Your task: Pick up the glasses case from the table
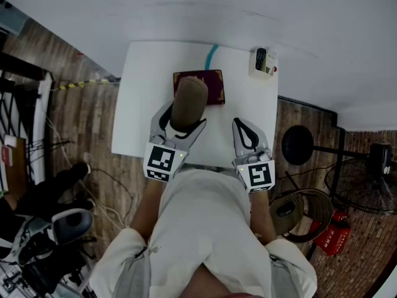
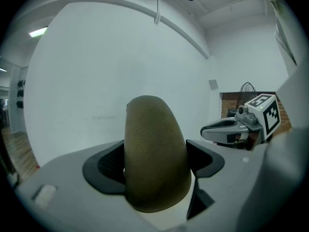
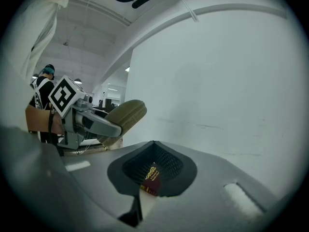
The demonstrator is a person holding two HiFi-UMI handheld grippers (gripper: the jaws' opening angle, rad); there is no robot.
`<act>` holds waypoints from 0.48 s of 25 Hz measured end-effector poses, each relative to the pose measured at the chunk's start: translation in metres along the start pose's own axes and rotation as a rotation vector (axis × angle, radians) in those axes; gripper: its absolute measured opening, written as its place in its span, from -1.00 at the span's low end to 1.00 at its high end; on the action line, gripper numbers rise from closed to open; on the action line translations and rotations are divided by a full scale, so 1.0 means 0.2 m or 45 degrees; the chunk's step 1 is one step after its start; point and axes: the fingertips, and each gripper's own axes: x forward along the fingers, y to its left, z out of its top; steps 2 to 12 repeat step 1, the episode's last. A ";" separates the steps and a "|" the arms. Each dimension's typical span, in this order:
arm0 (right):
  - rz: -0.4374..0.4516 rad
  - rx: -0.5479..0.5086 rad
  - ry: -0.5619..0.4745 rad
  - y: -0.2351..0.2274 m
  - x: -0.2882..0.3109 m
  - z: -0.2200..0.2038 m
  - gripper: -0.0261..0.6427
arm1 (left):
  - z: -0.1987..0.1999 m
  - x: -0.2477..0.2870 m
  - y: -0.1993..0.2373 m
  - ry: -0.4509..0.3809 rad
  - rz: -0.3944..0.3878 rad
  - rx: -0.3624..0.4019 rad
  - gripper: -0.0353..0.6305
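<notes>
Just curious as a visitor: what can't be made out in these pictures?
Head view: the glasses case covers the dark red book's near left part.
Right gripper view: the book's gold print is too small to read.
Head view: table-corner items too small to name.

wall (image 1: pixel 248 11): white | floor (image 1: pixel 80 123): wood planks | table (image 1: pixel 139 92): white | stool (image 1: pixel 298 144): black, beside table

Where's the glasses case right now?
The glasses case is clamped in the left gripper, left of centre in the head view, held over the near left corner of the dark red book.
</notes>
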 end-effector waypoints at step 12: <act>0.000 0.002 0.003 0.00 0.00 0.00 -0.91 | 0.00 0.00 0.00 0.000 0.000 0.000 0.31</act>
